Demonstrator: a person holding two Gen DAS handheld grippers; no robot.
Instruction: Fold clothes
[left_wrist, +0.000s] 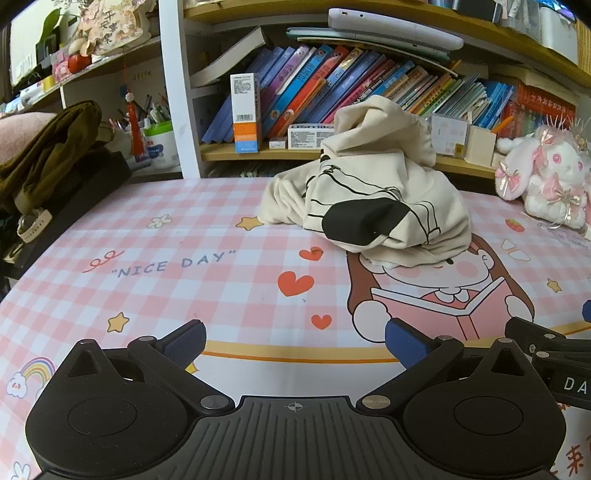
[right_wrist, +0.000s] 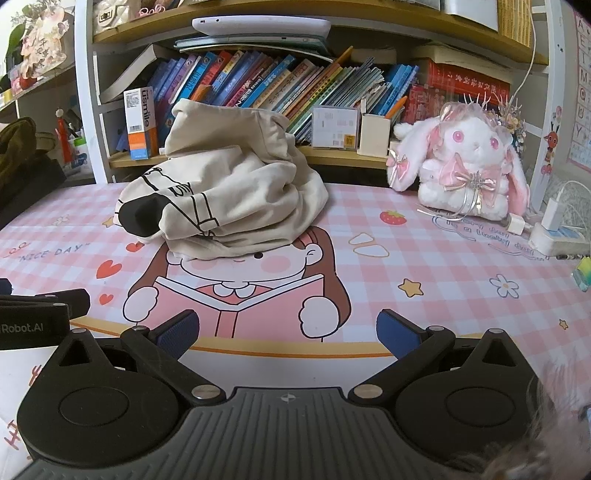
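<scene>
A cream garment (left_wrist: 373, 199) with black printed lines and a black patch lies crumpled in a heap on the pink checked table mat (left_wrist: 184, 236), toward the back by the bookshelf. The same cream garment (right_wrist: 229, 195) sits left of centre in the right wrist view. My left gripper (left_wrist: 295, 343) is open near the front of the mat, well short of the heap, with nothing between its blue pads. My right gripper (right_wrist: 288, 332) is open too, over the printed cartoon girl on the table mat (right_wrist: 443, 266), and holds nothing. The two grippers are side by side.
A bookshelf (left_wrist: 332, 85) full of books runs along the back. A white plush rabbit (right_wrist: 469, 162) sits at the back right beside a white power strip with chargers (right_wrist: 554, 229). At the left lie dark olive clothes (left_wrist: 48, 147) and a watch (left_wrist: 31, 225).
</scene>
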